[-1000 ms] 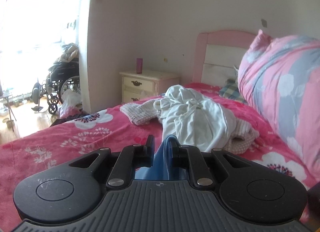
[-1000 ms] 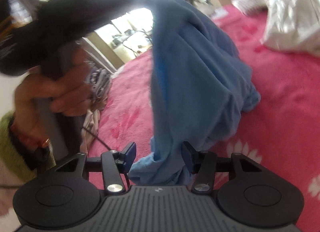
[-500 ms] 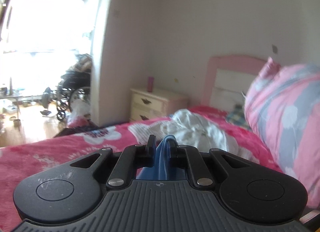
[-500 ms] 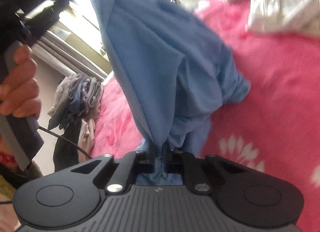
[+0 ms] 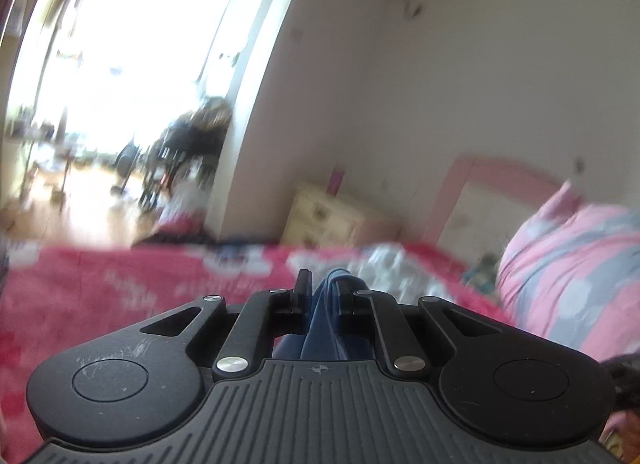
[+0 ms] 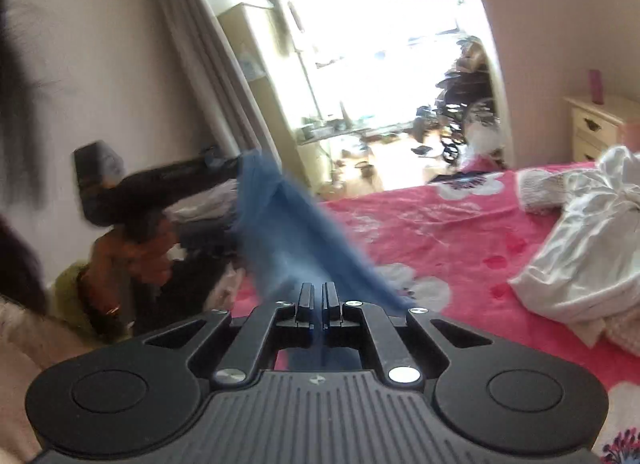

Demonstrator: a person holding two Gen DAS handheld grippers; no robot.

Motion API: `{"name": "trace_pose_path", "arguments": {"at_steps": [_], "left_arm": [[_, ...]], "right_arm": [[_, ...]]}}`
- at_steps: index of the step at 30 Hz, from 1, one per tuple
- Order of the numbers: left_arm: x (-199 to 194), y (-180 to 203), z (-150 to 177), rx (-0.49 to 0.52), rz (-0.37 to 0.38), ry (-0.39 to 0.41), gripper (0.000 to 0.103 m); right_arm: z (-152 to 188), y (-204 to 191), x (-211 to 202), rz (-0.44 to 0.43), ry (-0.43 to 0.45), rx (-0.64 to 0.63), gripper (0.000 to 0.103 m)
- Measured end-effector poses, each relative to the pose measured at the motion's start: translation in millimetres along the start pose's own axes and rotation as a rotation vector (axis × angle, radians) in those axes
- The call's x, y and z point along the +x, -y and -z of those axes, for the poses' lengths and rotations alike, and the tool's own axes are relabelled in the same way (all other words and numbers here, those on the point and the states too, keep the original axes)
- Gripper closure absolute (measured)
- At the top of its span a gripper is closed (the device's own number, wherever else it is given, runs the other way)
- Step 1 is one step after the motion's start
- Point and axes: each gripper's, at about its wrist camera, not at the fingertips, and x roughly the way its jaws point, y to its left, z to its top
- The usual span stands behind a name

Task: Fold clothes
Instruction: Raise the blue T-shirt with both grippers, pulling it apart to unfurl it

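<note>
A blue garment (image 6: 288, 232) hangs stretched in the air between my two grippers, above the pink flowered bed (image 6: 432, 232). My right gripper (image 6: 318, 296) is shut on one edge of it. The other gripper (image 6: 216, 162) shows blurred at the left of the right wrist view, held by a hand (image 6: 136, 248), pinching the far edge. In the left wrist view my left gripper (image 5: 323, 291) is shut on a blue fold (image 5: 320, 324) of the garment. A white garment (image 6: 580, 240) lies crumpled on the bed to the right.
A cream knitted piece (image 6: 540, 188) lies by the white garment. A pink and grey pillow (image 5: 572, 268) leans at the headboard (image 5: 496, 188). A cream nightstand (image 5: 340, 220) stands beside the bed. A wheelchair (image 6: 464, 112) sits in the bright doorway. Clothes are piled on the floor left of the bed.
Both grippers have risen and moved apart, pulling the blue garment from a hanging bunch into a stretched sheet. The right gripper went from open one second ago to shut on the cloth.
</note>
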Motion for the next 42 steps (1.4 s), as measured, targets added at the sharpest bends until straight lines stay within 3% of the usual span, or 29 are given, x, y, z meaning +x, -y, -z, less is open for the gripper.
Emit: {"name": "trace_pose_path", "arguments": {"at_steps": [2, 5, 7, 9, 10, 11, 16, 20, 22, 27, 35, 42], "left_arm": [[17, -2, 20, -0.006, -0.034, -0.068, 0.094], [38, -1, 49, 0.011, -0.086, -0.13, 0.094], [42, -3, 55, 0.013, -0.095, -0.141, 0.094], [43, -4, 55, 0.018, -0.098, -0.14, 0.094], [43, -5, 55, 0.021, -0.099, -0.139, 0.094], [44, -5, 55, 0.024, -0.1, -0.138, 0.094], [43, -8, 55, 0.029, -0.107, -0.127, 0.094], [41, -12, 53, 0.004, -0.114, -0.112, 0.094], [39, -13, 52, -0.006, -0.116, -0.102, 0.094], [31, -15, 43, -0.035, -0.119, -0.065, 0.094], [21, -24, 26, -0.073, -0.131, -0.009, 0.094], [17, -26, 22, -0.055, -0.148, -0.005, 0.094]], "right_arm": [[11, 23, 24, 0.088, -0.034, 0.075, 0.091], [37, 52, 54, 0.207, -0.074, 0.196, 0.09], [53, 58, 61, 0.207, -0.076, 0.242, 0.087], [68, 47, 62, 0.198, -0.084, 0.203, 0.072], [74, 36, 64, 0.202, -0.097, 0.146, 0.059], [79, 23, 66, 0.207, -0.11, 0.086, 0.055], [107, -37, 81, 0.194, -0.157, -0.201, 0.055], [122, -68, 107, 0.183, -0.165, -0.295, 0.055], [124, -79, 123, 0.185, -0.158, -0.288, 0.055], [127, -112, 149, 0.285, -0.124, -0.357, 0.055], [132, -96, 140, 0.384, -0.147, -0.323, 0.063], [132, -89, 129, 0.401, -0.135, -0.299, 0.064]]}}
